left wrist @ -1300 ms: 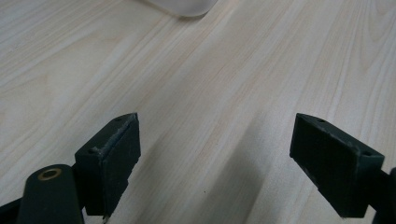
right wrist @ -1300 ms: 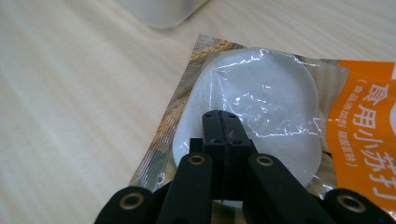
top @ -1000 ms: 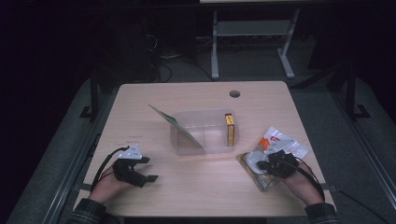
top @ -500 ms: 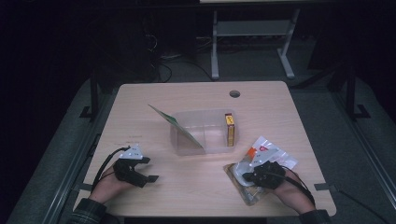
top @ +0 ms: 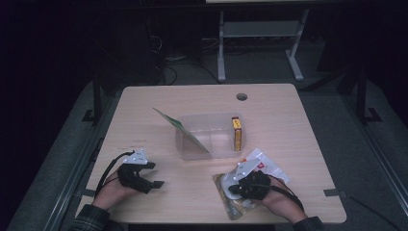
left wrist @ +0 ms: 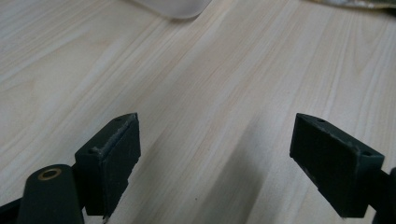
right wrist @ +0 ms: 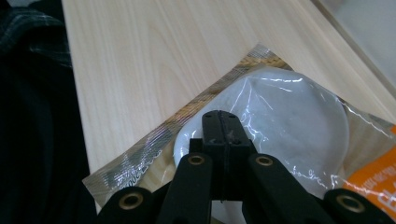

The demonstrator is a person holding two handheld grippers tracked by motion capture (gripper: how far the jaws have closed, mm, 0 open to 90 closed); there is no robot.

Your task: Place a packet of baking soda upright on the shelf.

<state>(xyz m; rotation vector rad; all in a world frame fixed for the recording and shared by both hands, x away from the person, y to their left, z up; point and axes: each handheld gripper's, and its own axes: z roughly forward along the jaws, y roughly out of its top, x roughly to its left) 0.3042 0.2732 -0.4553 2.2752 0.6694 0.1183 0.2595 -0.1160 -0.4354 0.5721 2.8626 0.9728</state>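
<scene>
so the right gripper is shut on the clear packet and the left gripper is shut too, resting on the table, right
Not quite: the left gripper is open, its jaws wide apart over bare table, as the left gripper view shows. The right gripper is shut on the clear packet.

Packet (right wrist: pixel 299 126) cut off by frame edge; label print unreadable.

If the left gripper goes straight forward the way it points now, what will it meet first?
Probably the clear plastic container. The open left gripper points across bare table, and the container's rounded corner lies ahead, slightly to one side; it might narrowly pass beside it.
</scene>
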